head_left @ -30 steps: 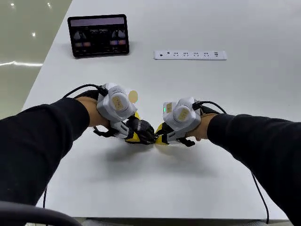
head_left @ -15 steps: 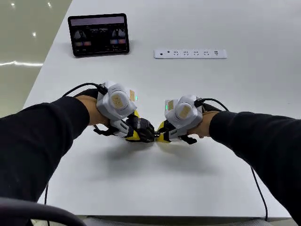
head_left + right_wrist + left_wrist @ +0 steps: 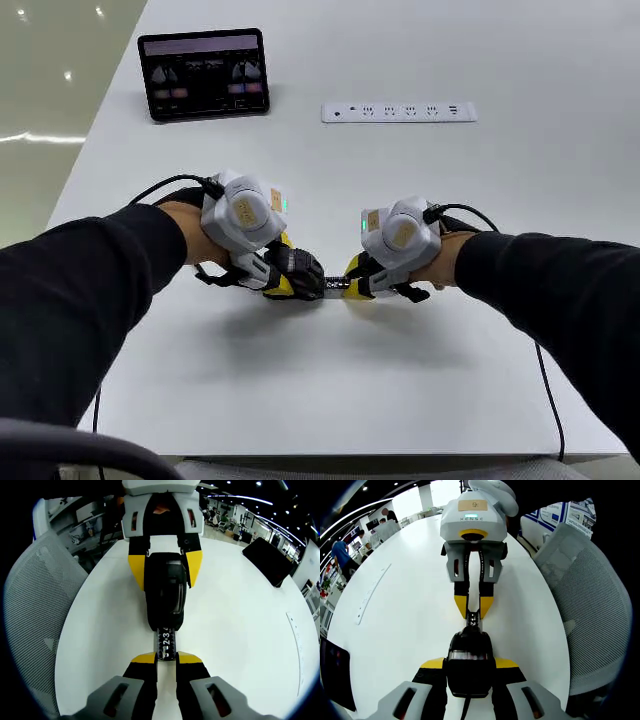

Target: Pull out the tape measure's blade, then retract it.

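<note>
A black tape measure [image 3: 298, 272] rests on the white table [image 3: 330, 380], and my left gripper [image 3: 283, 282] is shut on its case [image 3: 468, 657]. A short length of blade [image 3: 164, 644] with printed numbers sticks out of the case [image 3: 165, 591]. My right gripper [image 3: 350, 288] is shut on the end of that blade [image 3: 335, 284], a little to the right of the case. In the left gripper view the blade [image 3: 474, 621] runs from the case into the yellow fingertips [image 3: 486, 605] of the right gripper.
A dark tablet [image 3: 204, 73] stands at the far left of the table and a white power strip [image 3: 398, 112] lies at the far middle. A mesh office chair [image 3: 590, 605] stands beside the table's near edge. Cables [image 3: 545, 400] trail from both grippers.
My right gripper has moved to the right, away from the case, drawing a short stretch of blade out. The left gripper still holds the case in place.
</note>
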A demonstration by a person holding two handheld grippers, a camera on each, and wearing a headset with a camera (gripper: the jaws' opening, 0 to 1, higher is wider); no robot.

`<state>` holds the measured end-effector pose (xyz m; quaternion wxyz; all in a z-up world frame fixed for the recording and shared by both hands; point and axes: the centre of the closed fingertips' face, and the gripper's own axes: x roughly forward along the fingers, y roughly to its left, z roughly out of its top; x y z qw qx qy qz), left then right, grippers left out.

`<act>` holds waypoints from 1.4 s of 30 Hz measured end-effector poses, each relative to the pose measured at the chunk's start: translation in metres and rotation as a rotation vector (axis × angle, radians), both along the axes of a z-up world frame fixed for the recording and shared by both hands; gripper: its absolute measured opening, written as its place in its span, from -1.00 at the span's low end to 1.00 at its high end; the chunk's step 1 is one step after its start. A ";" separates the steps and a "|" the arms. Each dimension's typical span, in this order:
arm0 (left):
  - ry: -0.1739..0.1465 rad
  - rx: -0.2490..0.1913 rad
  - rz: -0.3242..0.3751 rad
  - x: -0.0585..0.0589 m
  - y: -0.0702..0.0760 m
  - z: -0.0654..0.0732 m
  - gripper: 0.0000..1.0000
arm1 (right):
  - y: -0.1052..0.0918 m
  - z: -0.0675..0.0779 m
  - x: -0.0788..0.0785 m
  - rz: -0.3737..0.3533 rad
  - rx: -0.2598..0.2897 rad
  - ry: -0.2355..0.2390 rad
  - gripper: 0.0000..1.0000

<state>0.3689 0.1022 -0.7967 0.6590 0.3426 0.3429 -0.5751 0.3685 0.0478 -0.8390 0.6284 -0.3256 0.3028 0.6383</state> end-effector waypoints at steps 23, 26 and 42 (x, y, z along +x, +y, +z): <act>-0.002 0.005 0.009 0.002 -0.001 -0.001 -0.39 | -0.043 -0.002 0.004 -0.048 -0.027 0.001 -0.84; -0.003 0.006 0.011 0.003 -0.001 -0.002 -0.39 | -0.047 -0.002 0.004 -0.050 -0.030 0.001 -0.84; -0.008 -0.002 0.020 0.003 -0.001 -0.001 -0.39 | -0.073 -0.001 0.006 -0.055 -0.054 -0.001 -0.84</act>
